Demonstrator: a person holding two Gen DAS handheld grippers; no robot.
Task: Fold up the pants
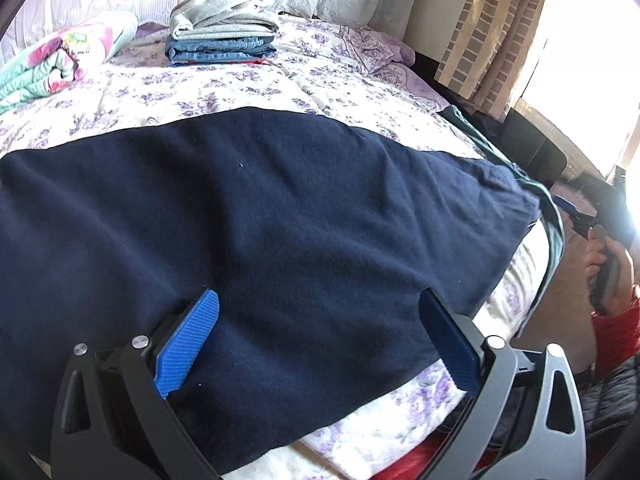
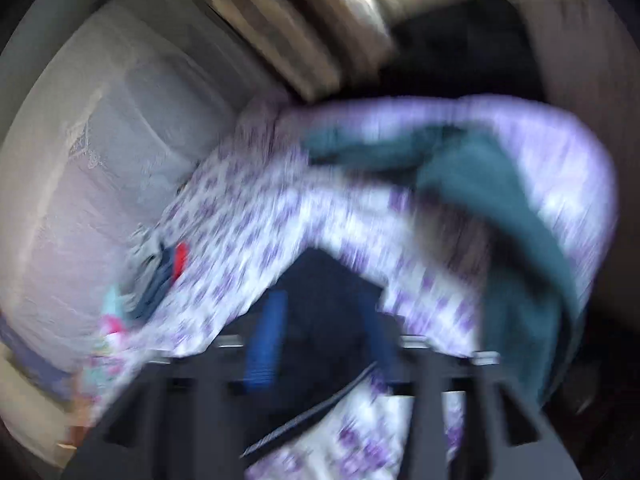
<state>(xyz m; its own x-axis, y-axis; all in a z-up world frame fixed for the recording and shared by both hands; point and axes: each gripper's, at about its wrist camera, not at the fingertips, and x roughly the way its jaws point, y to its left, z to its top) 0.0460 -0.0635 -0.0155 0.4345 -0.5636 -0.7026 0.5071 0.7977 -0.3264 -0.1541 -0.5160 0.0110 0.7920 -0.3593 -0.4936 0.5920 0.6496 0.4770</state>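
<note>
Dark navy pants [image 1: 260, 220] lie spread flat across the floral bedspread [image 1: 280, 84], reaching to the bed's right edge. My left gripper [image 1: 320, 300] is open just above the near part of the pants, its blue pads wide apart with only flat cloth under them. At the far right of the left wrist view a hand [image 1: 604, 268] holds the right gripper [image 1: 580, 216] off the bed's edge. The right wrist view is badly motion-blurred: the right gripper [image 2: 324, 304] has its blue pads apart, and an end of the navy pants [image 2: 316, 360] lies in the gap.
A stack of folded grey and blue clothes [image 1: 224, 36] sits near the headboard, with a rolled flowery quilt [image 1: 60, 64] to its left. A teal garment [image 2: 480, 200] hangs over the bed's right edge. Striped curtains [image 1: 492, 40] and a bright window stand beyond that edge.
</note>
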